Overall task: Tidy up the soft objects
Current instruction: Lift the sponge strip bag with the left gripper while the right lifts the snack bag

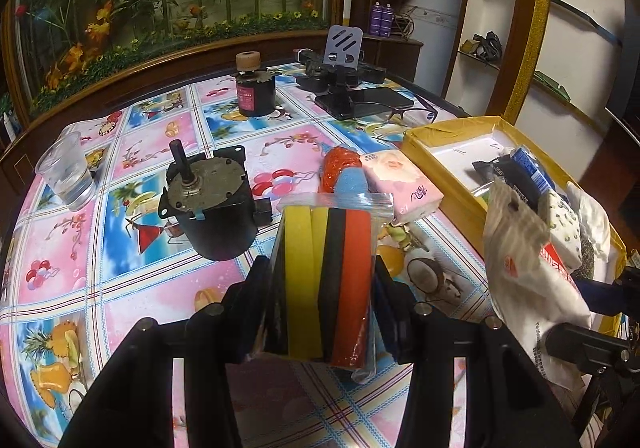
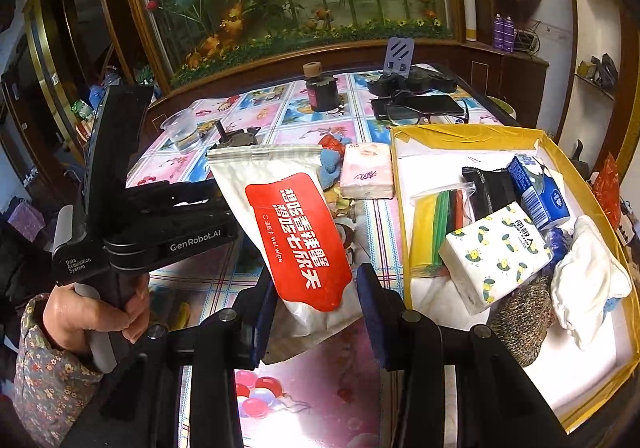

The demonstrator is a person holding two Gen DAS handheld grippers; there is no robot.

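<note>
My left gripper [image 1: 324, 280] is shut on a clear zip bag of yellow, black and red sponge strips [image 1: 328, 280], held above the table. My right gripper [image 2: 316, 304] has the white and red wet wipe pack [image 2: 296, 232] between its fingers, held just left of the yellow box [image 2: 404, 207]; its jaws stand wide and the grip is unclear. The pack also shows in the left wrist view [image 1: 532, 288]. A pink tissue pack [image 1: 404, 183] and a red and blue soft toy [image 1: 342, 171] lie on the table. The box holds tissue packs [image 2: 496, 256], a second strip bag [image 2: 436, 228], a scourer [image 2: 524, 320] and white cloth [image 2: 588, 284].
A black motor [image 1: 212, 207], a plastic cup of water [image 1: 68, 175], a dark jar with a cork [image 1: 254, 91], glasses and a phone [image 1: 376, 103] and a phone stand [image 1: 344, 47] are on the patterned tablecloth. The left hand-held gripper [image 2: 132, 215] is left of the wipe pack.
</note>
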